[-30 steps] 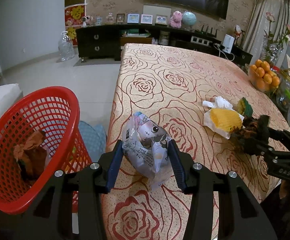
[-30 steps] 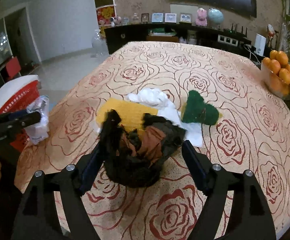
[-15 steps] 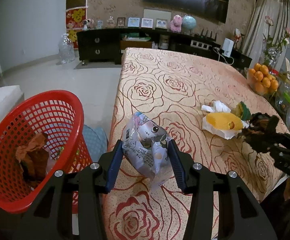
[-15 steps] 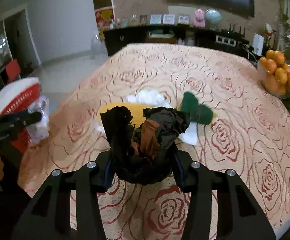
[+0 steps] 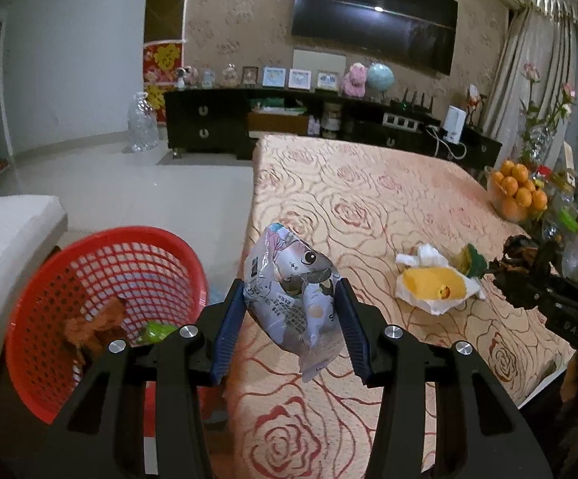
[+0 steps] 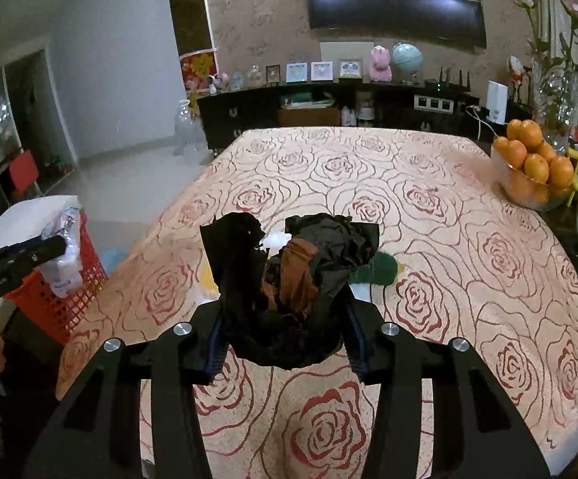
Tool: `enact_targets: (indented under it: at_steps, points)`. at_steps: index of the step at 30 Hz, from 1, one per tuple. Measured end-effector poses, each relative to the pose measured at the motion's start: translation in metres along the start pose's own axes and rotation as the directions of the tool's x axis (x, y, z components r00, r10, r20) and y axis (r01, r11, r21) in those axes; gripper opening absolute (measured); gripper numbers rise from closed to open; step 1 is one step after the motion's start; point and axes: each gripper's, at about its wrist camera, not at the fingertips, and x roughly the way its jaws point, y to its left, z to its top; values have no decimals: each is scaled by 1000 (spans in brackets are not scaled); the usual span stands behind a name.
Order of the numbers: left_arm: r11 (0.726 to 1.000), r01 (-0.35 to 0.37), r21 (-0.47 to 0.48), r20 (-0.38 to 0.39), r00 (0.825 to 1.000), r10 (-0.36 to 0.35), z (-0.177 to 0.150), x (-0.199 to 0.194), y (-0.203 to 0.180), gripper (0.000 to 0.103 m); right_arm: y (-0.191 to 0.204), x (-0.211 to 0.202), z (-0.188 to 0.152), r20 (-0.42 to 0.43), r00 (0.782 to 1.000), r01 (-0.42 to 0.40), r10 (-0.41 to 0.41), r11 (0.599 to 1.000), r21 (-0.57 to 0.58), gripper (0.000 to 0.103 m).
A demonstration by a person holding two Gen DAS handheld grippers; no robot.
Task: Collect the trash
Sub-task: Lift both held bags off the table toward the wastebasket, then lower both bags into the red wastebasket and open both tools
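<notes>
Trash is held in both sets of jaws. The left gripper (image 5: 291,315) is clamped on a silver snack packet (image 5: 295,291) printed with a cartoon face; its small print cannot be read. The right gripper (image 6: 283,329) is closed around a crumpled black and orange wrapper (image 6: 293,275), lifted clear of the counter (image 6: 448,263). "DAS" is seen upside down on the right gripper's body in the left wrist view. A rose-patterned cloth covers the counter, on which a yellow and white wrapper (image 5: 434,285) and a green scrap (image 5: 473,260) are left near the front edge. A bowl of oranges (image 6: 532,167) is set at the right edge. A red mesh basket (image 5: 101,311) with brown paper inside is placed on the floor, just left of the counter. A dark sideboard (image 5: 329,119) and a wall television (image 5: 375,26) are seen beyond.
</notes>
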Motion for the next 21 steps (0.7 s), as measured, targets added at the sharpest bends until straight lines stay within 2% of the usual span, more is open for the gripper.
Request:
enact_targets:
  at_steps: [7,14,18,21]
  points:
    - [995,-98,7,42,994,98,10,-20,28,44,12,-5,12,17,1000,-12,12,1000,-10,46]
    - [976,-215,-30,58,975,216,13,-31,72,44,35,-2,28,22,999,-43,43,999,-30,46]
    - [959,-280,-39,58,958,282,12,-33,90,44,60,1,41,24,996,-86,87,995,-55,46]
    - [951,-302,-72,43,951,305,10,-34,109,44,84,7,49,16,992,-127,128,989,-81,46]
